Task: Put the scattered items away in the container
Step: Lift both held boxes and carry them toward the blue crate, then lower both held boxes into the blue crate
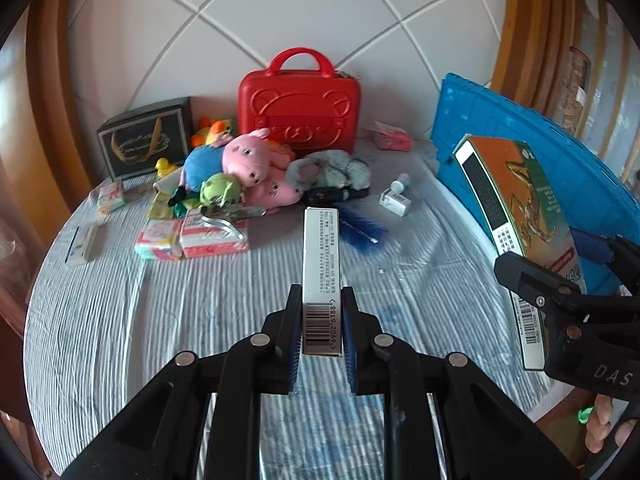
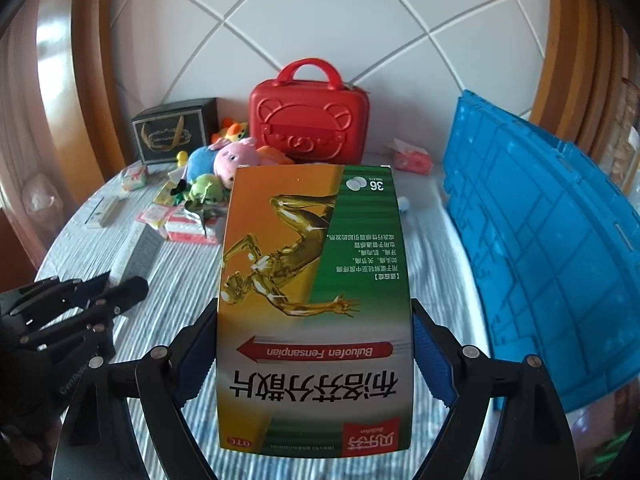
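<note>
Both claws hold a box. In the left wrist view, the left claw [image 1: 322, 320] sits at the lower centre of the frame, and its two black fingers with blue pads press the sides of a long, narrow white carton with a barcode [image 1: 321, 264], which points away toward the middle of the frame. In the right wrist view, the right claw [image 2: 316, 344] grips a wide orange and green medicine box with a golden running figure [image 2: 316, 300]; this box fills the centre of the frame and its print reads upside down.

A big blue plastic crate [image 2: 540, 248], the container, stands at the right side of the frame, on the round worktop covered with a striped grey-white cloth [image 1: 140, 320]. At the upper centre stands a red hard case with a bear face and a handle [image 1: 300, 112], and a black gift box with gold print [image 1: 146, 140] is to its left. In front of them, a heap of plush toys [image 1: 240, 168] lies left of centre. Small pink and white packets [image 1: 188, 236] lie below the heap, and a dark blue feathery brush [image 1: 364, 232] lies just right of the carton's far end.
</note>
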